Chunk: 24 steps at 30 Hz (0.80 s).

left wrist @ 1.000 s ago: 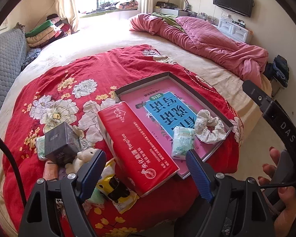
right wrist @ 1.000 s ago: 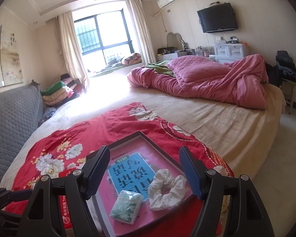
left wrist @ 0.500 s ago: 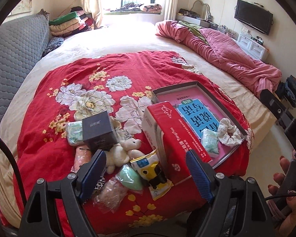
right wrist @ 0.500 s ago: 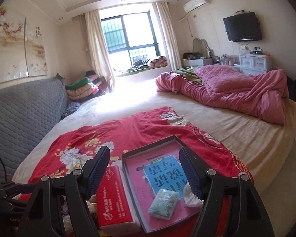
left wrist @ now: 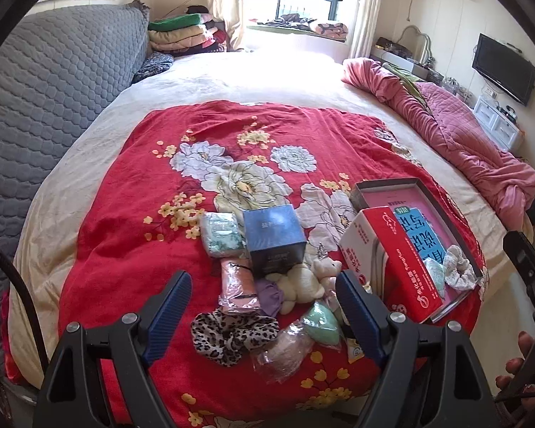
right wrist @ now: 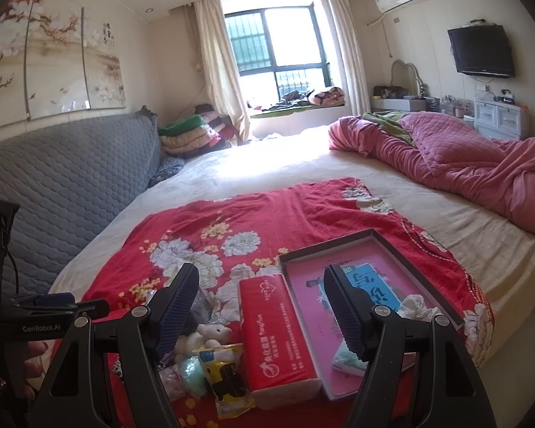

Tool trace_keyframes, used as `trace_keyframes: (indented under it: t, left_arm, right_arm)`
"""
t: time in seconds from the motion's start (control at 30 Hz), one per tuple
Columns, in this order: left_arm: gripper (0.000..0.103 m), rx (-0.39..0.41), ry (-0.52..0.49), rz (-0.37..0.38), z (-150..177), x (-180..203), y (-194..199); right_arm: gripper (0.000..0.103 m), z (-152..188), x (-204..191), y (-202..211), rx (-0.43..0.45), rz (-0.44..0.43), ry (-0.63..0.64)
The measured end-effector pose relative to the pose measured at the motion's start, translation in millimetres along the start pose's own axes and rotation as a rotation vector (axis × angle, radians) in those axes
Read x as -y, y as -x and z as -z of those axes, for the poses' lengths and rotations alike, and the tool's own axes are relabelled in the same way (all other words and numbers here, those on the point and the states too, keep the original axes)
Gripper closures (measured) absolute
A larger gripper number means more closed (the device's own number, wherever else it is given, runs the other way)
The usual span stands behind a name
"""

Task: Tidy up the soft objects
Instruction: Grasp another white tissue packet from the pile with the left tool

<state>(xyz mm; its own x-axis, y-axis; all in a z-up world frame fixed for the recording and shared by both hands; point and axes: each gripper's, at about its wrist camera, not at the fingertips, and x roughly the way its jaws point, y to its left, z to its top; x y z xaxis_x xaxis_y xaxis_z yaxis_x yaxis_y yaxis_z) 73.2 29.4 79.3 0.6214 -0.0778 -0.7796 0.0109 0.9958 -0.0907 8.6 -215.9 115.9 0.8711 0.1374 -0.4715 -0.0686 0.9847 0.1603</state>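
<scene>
On a red floral blanket lies a heap of small things: a leopard scrunchie, a purple scrunchie, a white teddy bear, a mint sponge, a pink packet, a tissue pack and a dark blue box. A red tissue brick leans on a shallow pink-lined box tray that holds a white scrunchie and a small tissue pack. My left gripper hovers open above the heap. My right gripper hangs open above the red tissue brick and tray.
A grey quilted headboard runs along the left. A rumpled pink quilt lies at the far right of the bed. Folded blankets are stacked by the window. A hand shows at the lower right edge.
Both views have swung left across the bed: the heap now sits between the left gripper's fingers and the tray has slid right. Both grippers stay open and empty.
</scene>
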Motion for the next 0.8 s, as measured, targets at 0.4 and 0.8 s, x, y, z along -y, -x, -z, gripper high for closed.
trace_keyframes:
  t: [0.4, 0.8]
  left_arm:
    - [0.021, -0.035, 0.108, -0.046, 10, -54, -18]
    - [0.021, -0.071, 0.172, -0.052, 18, -87, -52]
  right_arm:
    - [0.029, 26, -53, -21, -0.084, -0.099, 0.123]
    - [0.029, 59, -92, -42, -0.183, -0.188, 0.223]
